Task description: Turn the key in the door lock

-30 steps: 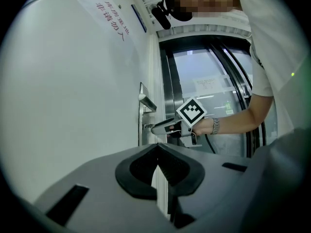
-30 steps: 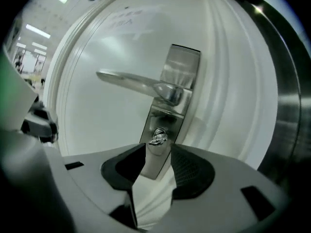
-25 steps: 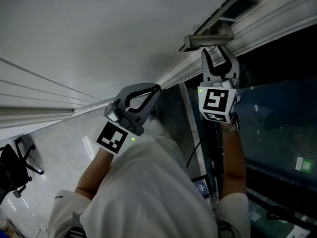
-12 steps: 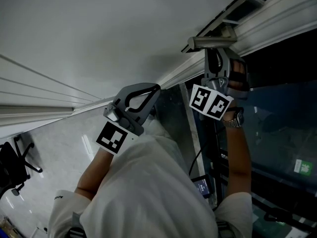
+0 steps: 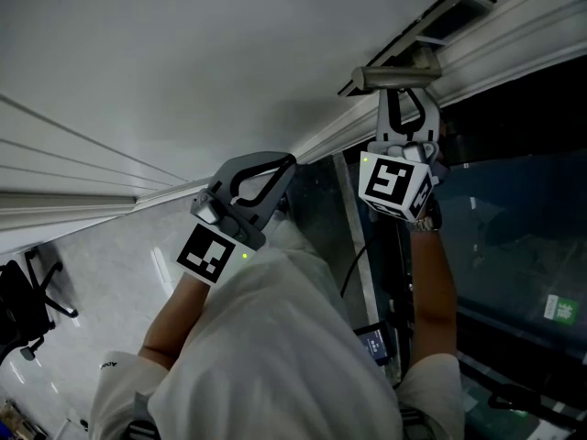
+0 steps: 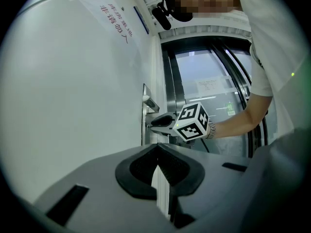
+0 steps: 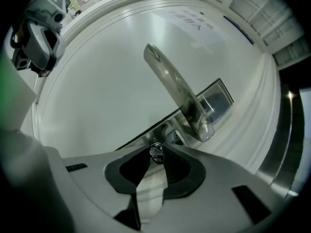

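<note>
One change at the white door (image 7: 107,76): below the lever handle (image 7: 176,92), my right gripper (image 7: 156,149) has just been closing its jaws. They now pinch the key (image 7: 156,153) in the lock (image 7: 172,129) — ready to turn. Left gripper (image 6: 156,163) hangs back, jaws together, empty.

Right tool (image 5: 406,94): a second ago its jaws stood wide apart under the door handle (image 5: 394,76). They have since been closing and are now narrow, with the head of the key (image 7: 156,153) pinched between their tips. Half a second ago the marker cube (image 5: 396,187) was tipped to one side. It now sits squarer to the head view.
</note>
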